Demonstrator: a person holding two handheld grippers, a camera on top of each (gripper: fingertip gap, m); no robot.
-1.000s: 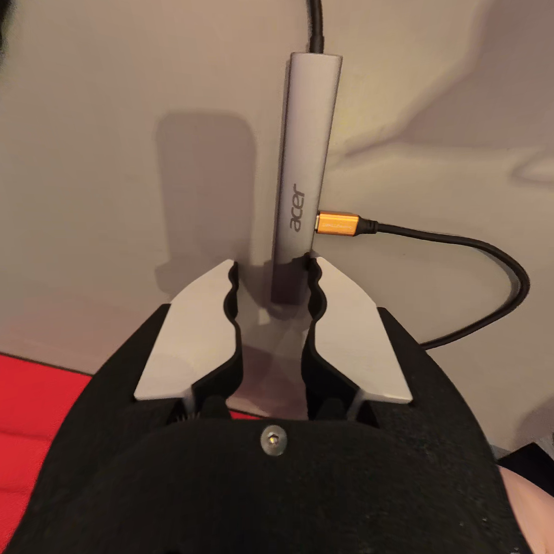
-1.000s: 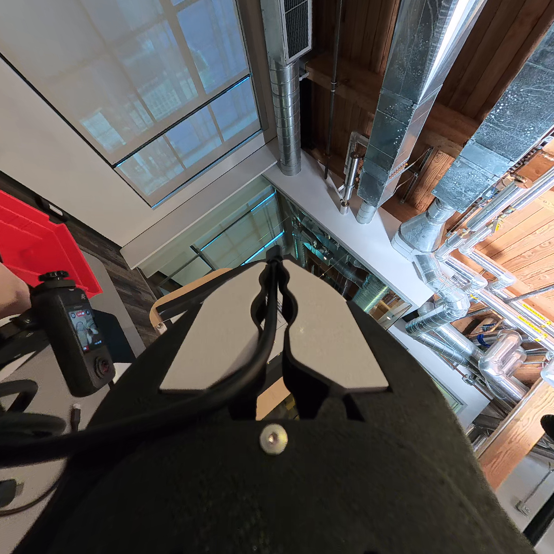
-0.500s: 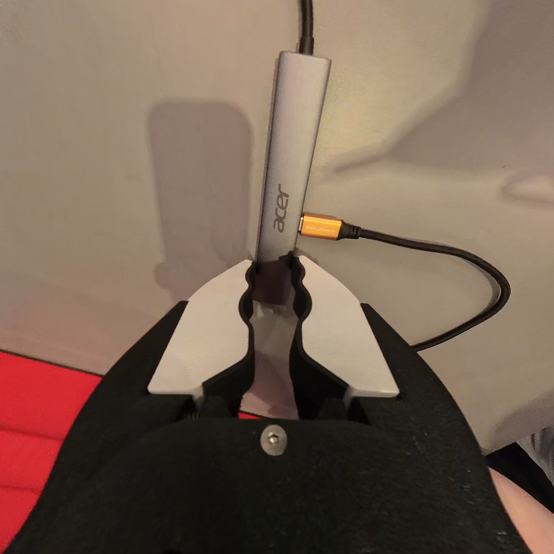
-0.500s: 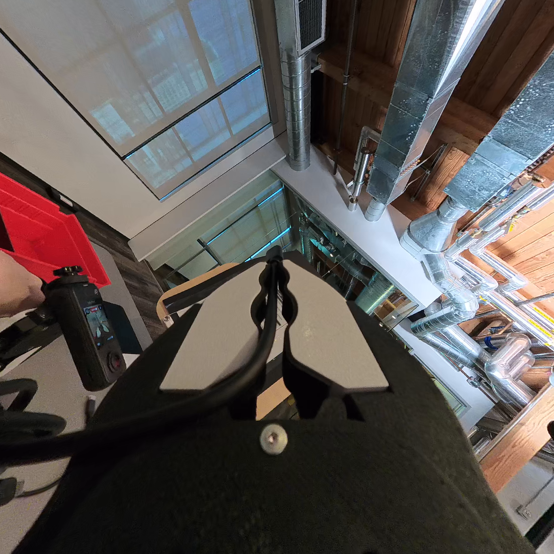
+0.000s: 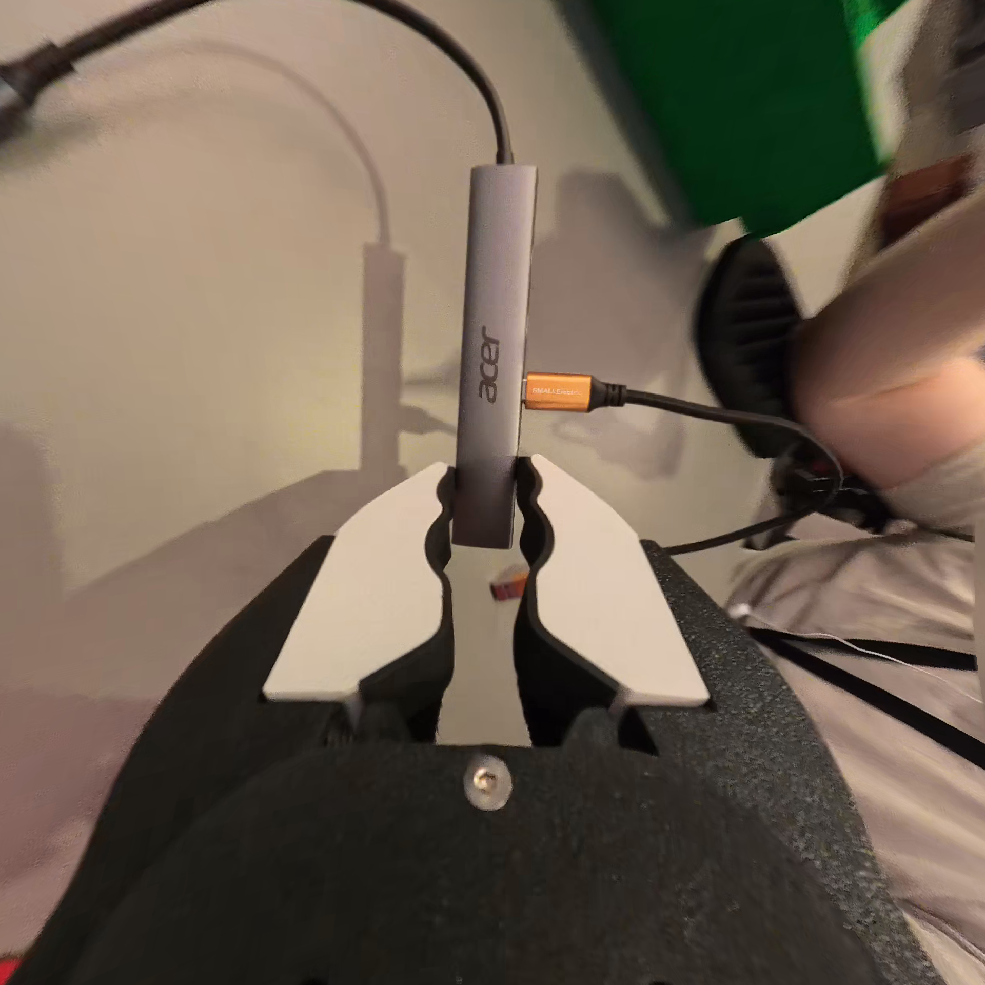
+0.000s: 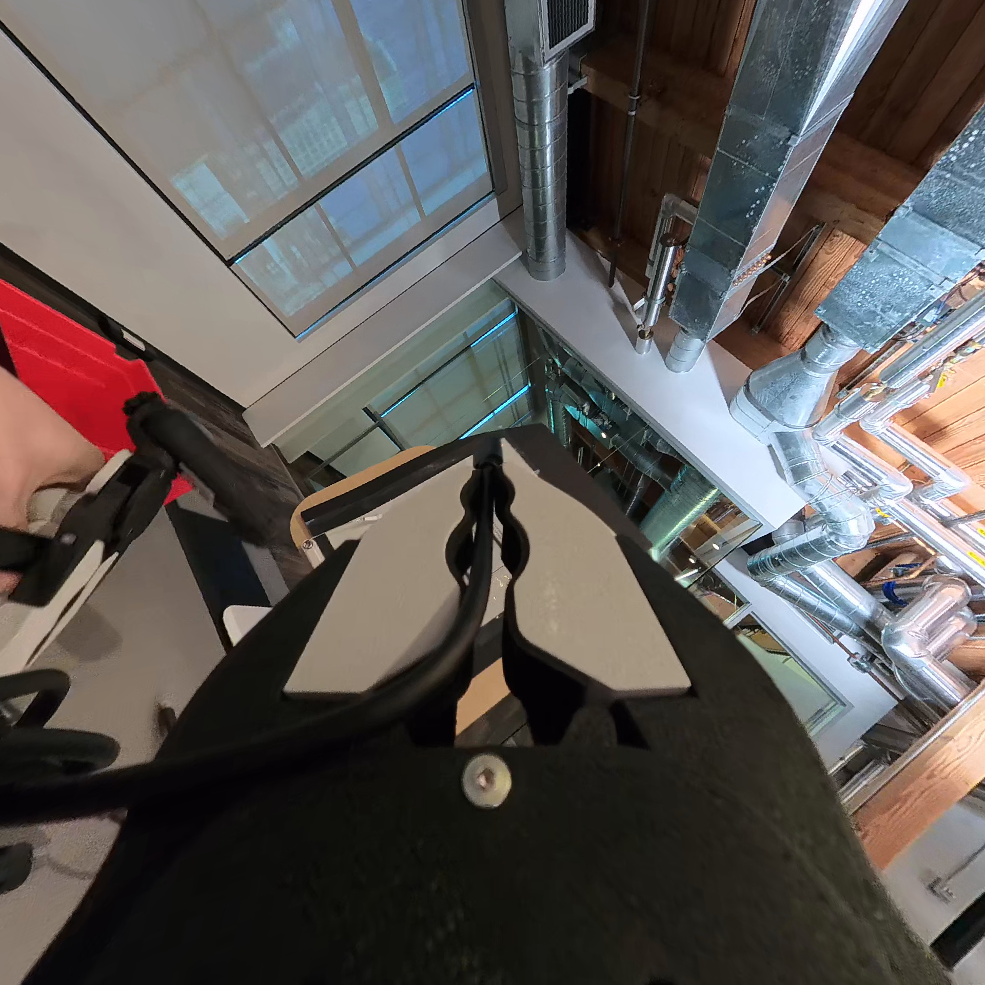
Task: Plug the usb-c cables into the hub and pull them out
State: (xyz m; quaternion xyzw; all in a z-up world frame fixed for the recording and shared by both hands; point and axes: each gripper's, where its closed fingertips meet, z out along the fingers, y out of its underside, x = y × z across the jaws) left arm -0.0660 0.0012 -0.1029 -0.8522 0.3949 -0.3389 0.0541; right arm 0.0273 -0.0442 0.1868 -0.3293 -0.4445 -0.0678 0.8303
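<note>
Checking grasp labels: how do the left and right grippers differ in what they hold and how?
The left gripper clamps the grey hub's near end, its fingers held apart by the body; the right gripper pinches a thin black cable, tips nearly touching. The hub stands straight out of the left; the cable bends back and away to the left of the right. Both are shut on something.

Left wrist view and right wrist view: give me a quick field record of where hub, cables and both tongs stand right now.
hub: grey bar, its near end clamped between the left tongs
orange plug: orange-shelled connector seated in the hub's right side
hub lead: black cable leaving the far end, curving left
right tongs: shut on a black cable, pointed up at windows and ducts
cable's plug end: not visible at the tips
other hand: blurred at right edge
</note>
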